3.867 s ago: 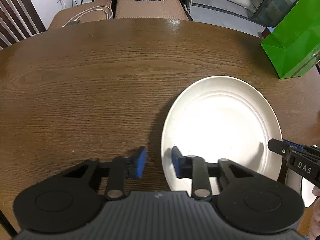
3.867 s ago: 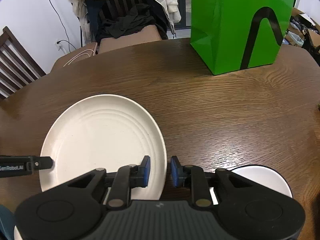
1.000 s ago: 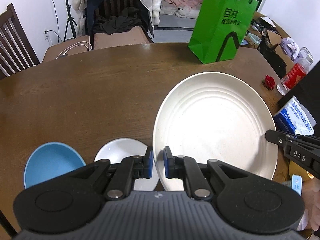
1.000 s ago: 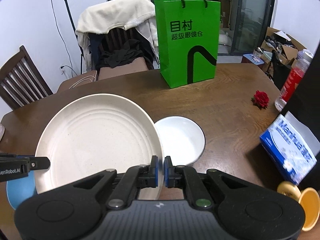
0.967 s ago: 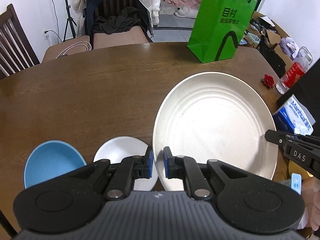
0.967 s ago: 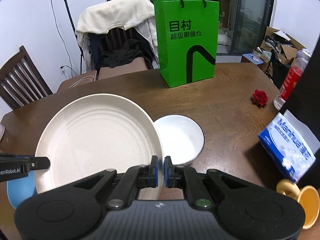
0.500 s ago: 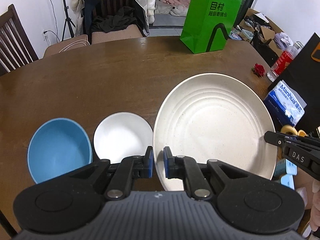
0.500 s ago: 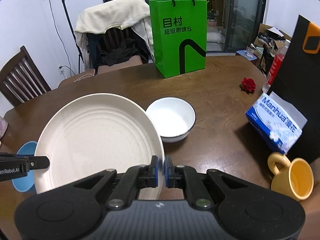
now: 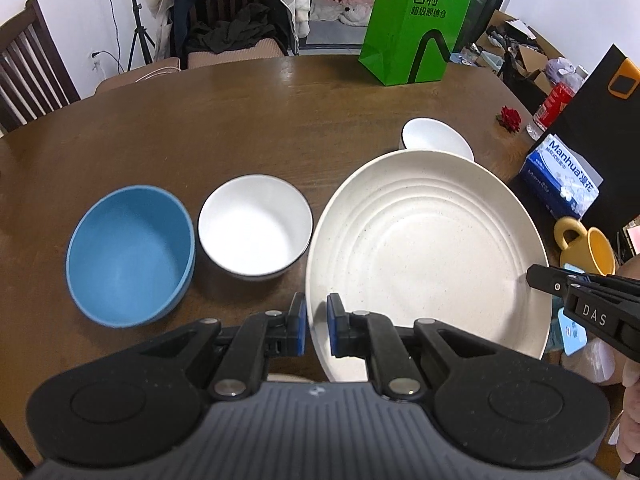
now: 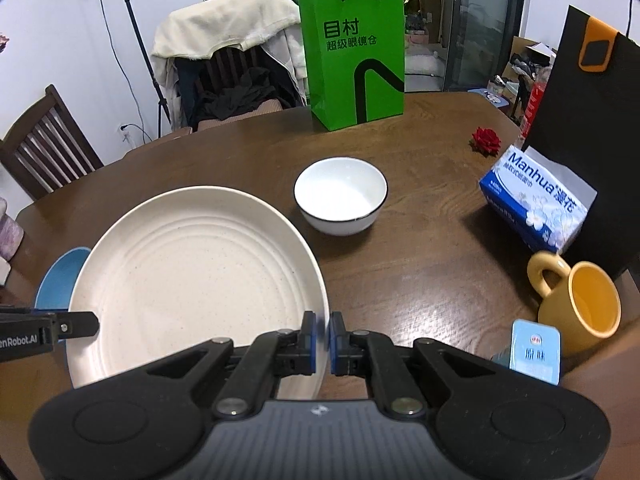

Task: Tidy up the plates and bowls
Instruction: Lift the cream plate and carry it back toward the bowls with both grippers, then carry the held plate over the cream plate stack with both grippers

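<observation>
A large cream plate (image 9: 424,248) hangs above the brown table, held at both sides. My left gripper (image 9: 316,328) is shut on its left rim, and my right gripper (image 10: 322,336) is shut on the right rim of the plate (image 10: 196,280). Each gripper's tip shows in the other's view: the right gripper (image 9: 536,276) and the left gripper (image 10: 94,324). Left of the plate stand a blue bowl (image 9: 128,252) and a white bowl (image 9: 254,224). A second white bowl (image 10: 340,196) stands beyond the plate's far right edge, half hidden in the left wrist view.
On the right are a yellow mug (image 10: 580,300), a blue tissue pack (image 10: 532,204), a small light-blue tin (image 10: 536,352), a red rose (image 10: 486,140) and a black bag (image 10: 592,120). A green paper bag (image 10: 356,56) stands at the far edge, chairs behind it.
Both grippers, shut on the plate, have drawn back with it toward the near table edge. The bowls now sit farther up in both views, and the mug and tin have come into sight.
</observation>
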A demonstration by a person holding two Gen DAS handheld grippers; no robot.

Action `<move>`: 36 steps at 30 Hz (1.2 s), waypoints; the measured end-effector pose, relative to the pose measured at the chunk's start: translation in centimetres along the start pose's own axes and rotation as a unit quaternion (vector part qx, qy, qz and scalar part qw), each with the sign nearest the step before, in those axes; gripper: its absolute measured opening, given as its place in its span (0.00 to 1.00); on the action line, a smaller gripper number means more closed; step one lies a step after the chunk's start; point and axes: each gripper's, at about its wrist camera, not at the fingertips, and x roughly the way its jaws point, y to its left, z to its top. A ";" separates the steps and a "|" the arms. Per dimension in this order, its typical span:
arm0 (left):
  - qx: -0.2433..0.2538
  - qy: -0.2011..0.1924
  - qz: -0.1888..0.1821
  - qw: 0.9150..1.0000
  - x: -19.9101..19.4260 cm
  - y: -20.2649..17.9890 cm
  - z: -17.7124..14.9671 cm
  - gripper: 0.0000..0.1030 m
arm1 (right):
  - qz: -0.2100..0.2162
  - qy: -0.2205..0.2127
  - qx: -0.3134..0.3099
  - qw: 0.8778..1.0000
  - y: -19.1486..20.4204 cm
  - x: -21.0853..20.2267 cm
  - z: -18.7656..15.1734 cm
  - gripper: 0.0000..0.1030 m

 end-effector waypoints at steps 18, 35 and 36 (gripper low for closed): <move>-0.006 0.023 0.016 1.000 -1.0 2.4 -5.0 0.11 | 0.012 0.029 -0.001 0.999 2.4 -0.8 -5.1 0.06; -0.025 0.035 0.025 0.999 -1.3 5.7 -8.2 0.11 | 0.028 0.048 -0.021 0.998 5.4 0.1 -8.3 0.06; -0.027 0.036 0.025 0.999 -1.2 5.8 -8.4 0.11 | 0.029 0.050 -0.022 0.998 5.5 0.2 -8.4 0.06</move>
